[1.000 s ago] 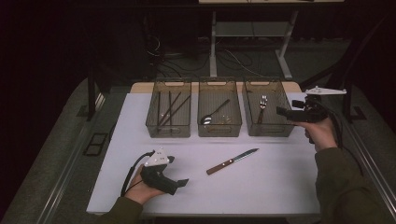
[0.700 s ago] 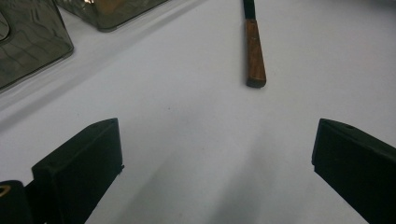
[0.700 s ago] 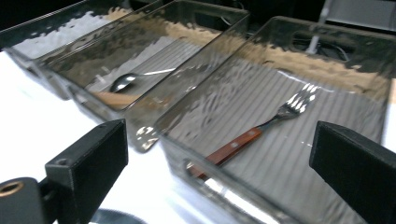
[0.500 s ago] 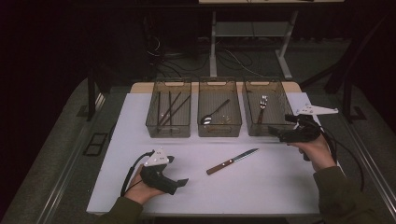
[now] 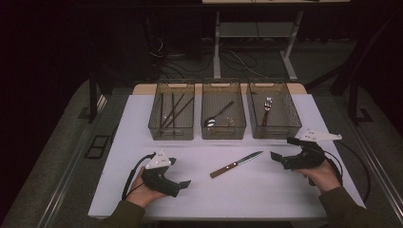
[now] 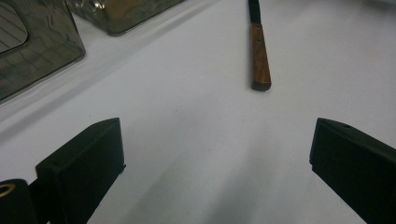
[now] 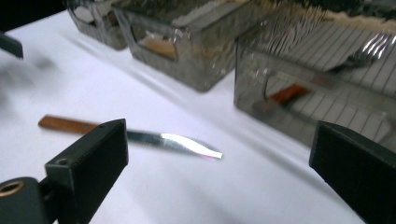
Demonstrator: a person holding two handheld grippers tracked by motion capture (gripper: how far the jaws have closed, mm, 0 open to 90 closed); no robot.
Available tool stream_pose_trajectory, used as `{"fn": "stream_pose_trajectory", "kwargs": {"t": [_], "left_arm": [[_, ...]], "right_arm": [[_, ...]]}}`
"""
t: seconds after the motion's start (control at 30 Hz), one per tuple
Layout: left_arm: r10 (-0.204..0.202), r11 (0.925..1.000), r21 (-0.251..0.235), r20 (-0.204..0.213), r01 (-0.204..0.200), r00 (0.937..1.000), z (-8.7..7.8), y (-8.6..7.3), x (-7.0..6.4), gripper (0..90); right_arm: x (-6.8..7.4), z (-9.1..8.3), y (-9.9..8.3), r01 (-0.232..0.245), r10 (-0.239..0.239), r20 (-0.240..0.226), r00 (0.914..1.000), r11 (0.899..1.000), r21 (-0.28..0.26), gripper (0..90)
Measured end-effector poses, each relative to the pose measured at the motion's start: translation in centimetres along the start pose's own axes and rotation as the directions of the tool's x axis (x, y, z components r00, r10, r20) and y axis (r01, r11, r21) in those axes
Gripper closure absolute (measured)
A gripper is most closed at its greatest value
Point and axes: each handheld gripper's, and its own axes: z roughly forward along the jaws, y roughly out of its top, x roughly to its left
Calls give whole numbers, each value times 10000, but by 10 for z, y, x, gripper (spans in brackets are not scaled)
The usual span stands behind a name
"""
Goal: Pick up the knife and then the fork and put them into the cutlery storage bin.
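A knife (image 5: 236, 164) with a wooden handle (image 6: 259, 58) and steel blade (image 7: 180, 141) lies on the white table (image 5: 228, 190), blade pointing to the back right. My left gripper (image 5: 184, 184) rests low at the front left, open, jaws wide apart and empty, aimed at the knife's handle end. My right gripper (image 5: 281, 151) hovers open at the right, just right of the blade tip, with nothing between its jaws. Three clear bins stand at the back: the left bin (image 5: 157, 127) holds chopsticks (image 5: 172, 110), the middle bin (image 5: 240, 127) a spoon (image 5: 218, 115), the right bin (image 5: 294, 128) a fork (image 5: 267, 107).
The table's front edge runs just below both hands. Cables trail from each gripper. Dark floor, table legs and wires lie beyond the bins. Bare white surface lies between the grippers around the knife.
My right gripper has come down and toward me from beside the right bin to a spot just right of the knife's blade. The left gripper and the knife have stayed put.
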Motion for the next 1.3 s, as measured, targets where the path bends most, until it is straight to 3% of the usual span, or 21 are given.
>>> {"fn": "stream_pose_trajectory", "kwargs": {"t": [0.17, 0.5, 0.97, 1.3], "left_arm": [[-54, 10000, 52, -26, 54, 10000, 0, 1, 0, 34], [-99, 9999, 33, -177, 99, 9998, 0, 7, 0, 110], [-346, 9987, -369, 20, 346, 9994, 14, 34, -3, 296], [-73, 9998, -185, 348, 80, 9994, 33, 47, -12, 399]], "right_arm": [[7, -2, -14, 65, -62, -122, 9999, 9998, 208, 43], [22, -2, -34, -352, 375, -636, 9973, 9987, 372, 44], [25, 5, -34, -183, 224, -814, 9964, 9986, 503, 44], [26, 6, -34, -54, 97, -796, 9968, 9986, 529, 44]]}}
